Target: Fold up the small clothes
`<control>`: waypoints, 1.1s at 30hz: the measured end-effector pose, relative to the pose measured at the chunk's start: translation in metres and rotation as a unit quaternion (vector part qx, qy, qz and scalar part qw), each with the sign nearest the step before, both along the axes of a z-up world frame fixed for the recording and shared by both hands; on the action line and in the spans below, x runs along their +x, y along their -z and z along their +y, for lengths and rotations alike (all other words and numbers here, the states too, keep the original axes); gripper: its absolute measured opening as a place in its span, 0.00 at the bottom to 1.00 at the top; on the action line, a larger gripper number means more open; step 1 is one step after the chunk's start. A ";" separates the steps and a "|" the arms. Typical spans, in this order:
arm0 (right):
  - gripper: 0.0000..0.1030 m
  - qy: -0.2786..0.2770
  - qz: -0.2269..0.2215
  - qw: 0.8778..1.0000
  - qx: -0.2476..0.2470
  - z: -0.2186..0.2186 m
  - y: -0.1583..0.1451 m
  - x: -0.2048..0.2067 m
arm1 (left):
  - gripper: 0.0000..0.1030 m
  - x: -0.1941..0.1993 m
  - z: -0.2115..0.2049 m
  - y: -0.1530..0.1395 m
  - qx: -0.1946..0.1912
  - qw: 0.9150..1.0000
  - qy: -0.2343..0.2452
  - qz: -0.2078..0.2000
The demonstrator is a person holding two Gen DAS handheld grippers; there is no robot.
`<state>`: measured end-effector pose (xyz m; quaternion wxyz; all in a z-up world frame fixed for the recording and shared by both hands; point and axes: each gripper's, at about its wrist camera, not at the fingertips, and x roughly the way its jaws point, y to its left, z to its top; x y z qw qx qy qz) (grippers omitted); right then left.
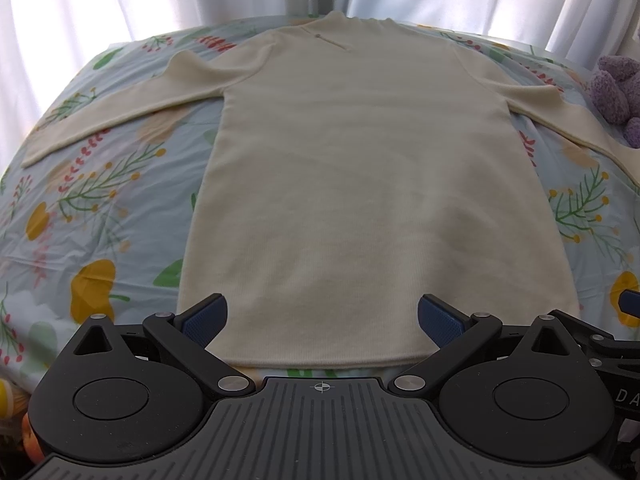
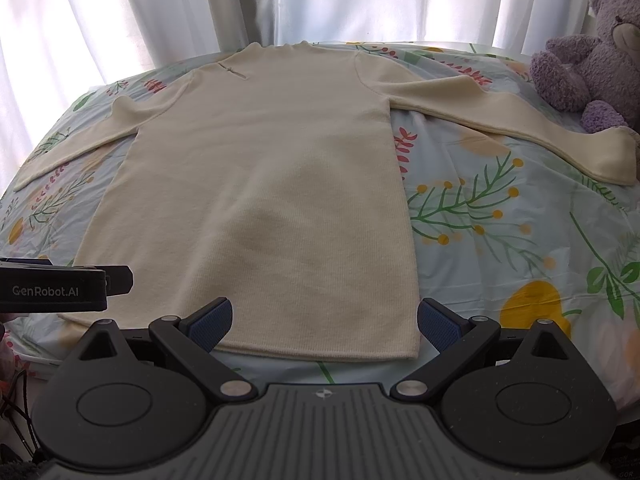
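A cream long-sleeved knit top (image 1: 340, 184) lies flat and spread on the floral bedsheet (image 1: 92, 216), collar at the far end, both sleeves stretched out sideways. It also shows in the right wrist view (image 2: 260, 200). My left gripper (image 1: 322, 320) is open and empty, hovering over the hem near its middle. My right gripper (image 2: 324, 320) is open and empty, over the hem's right part, its right finger just past the hem's right corner (image 2: 408, 354). The left gripper's body (image 2: 52, 290) shows at the left edge of the right wrist view.
A purple teddy bear (image 2: 592, 68) sits at the far right of the bed, touching the right sleeve's cuff (image 2: 612, 156). White curtains (image 2: 320, 0) hang behind the bed. The floral sheet (image 2: 520, 240) lies open on both sides of the top.
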<state>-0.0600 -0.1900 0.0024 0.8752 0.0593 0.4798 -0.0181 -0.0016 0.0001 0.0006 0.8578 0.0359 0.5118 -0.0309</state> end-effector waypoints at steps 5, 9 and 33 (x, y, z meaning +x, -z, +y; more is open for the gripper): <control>0.96 0.000 -0.001 1.000 0.000 0.000 0.001 0.000 | 1.00 -0.001 0.000 0.001 0.001 1.000 0.001 0.001; 0.96 -0.001 0.000 1.000 0.004 -0.001 0.001 0.000 | 1.00 -0.001 0.000 0.002 0.002 1.000 0.001 0.001; 0.96 -0.002 0.001 1.000 0.009 -0.001 0.003 0.003 | 1.00 0.002 0.001 0.005 0.002 1.000 -0.002 0.006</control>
